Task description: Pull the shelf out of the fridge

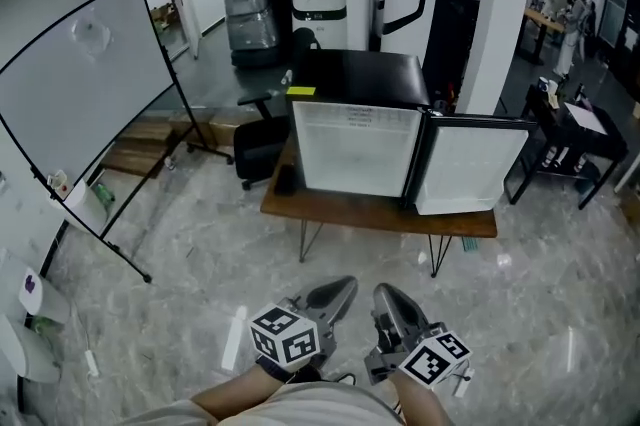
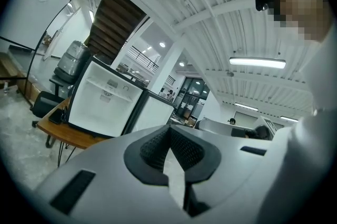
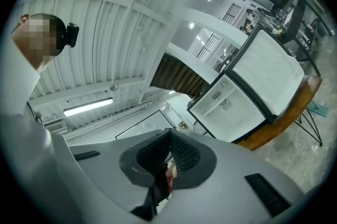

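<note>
The fridge is black outside and white inside, on a brown wooden tabletop. The left tool and right tool are grey, with black-and-white square-patterned cubes. The floor is marbled grey.

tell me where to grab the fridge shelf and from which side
Take the shelf by its front edge, coming straight in from the front. It lies flat across the upper fridge interior, and with the door swung open to the right, that edge looks like the only exposed part.

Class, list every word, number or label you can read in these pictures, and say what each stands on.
No text can be read here.
Label inside the fridge: print too small to read.
Yellow sticker on the fridge top: too small to read.
</note>
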### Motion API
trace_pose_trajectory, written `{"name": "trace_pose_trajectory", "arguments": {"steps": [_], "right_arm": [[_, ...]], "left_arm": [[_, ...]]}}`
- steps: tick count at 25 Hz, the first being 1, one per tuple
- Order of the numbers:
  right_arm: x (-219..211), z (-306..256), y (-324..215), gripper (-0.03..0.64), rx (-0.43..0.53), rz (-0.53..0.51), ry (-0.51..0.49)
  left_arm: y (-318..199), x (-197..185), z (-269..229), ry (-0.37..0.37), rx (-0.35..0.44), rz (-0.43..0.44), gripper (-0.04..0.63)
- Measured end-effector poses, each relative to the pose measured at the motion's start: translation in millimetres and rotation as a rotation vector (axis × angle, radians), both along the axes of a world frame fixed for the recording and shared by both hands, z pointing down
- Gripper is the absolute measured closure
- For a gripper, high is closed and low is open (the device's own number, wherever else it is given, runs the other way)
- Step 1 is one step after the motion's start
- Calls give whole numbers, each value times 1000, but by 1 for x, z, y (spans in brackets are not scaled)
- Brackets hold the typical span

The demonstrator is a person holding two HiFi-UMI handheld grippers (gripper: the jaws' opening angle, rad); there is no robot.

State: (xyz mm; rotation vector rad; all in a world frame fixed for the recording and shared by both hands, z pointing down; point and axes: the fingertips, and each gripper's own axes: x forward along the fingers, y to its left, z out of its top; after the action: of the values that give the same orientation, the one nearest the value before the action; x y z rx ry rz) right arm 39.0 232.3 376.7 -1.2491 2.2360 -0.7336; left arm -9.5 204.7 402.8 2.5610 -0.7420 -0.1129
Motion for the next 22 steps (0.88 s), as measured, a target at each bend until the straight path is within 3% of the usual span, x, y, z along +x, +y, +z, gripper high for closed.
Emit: {"name": "trace_pose_trajectory", "arguments": {"steps": [10,22], "right_arm": [[8,8,-54,606,-47,-25,-72],[5,17,-206,606,-79,67,-78]], "left_arm": [[-56,0,9,50,-63,-33,589],[-213,-5,15,62,-62,17,589]]}}
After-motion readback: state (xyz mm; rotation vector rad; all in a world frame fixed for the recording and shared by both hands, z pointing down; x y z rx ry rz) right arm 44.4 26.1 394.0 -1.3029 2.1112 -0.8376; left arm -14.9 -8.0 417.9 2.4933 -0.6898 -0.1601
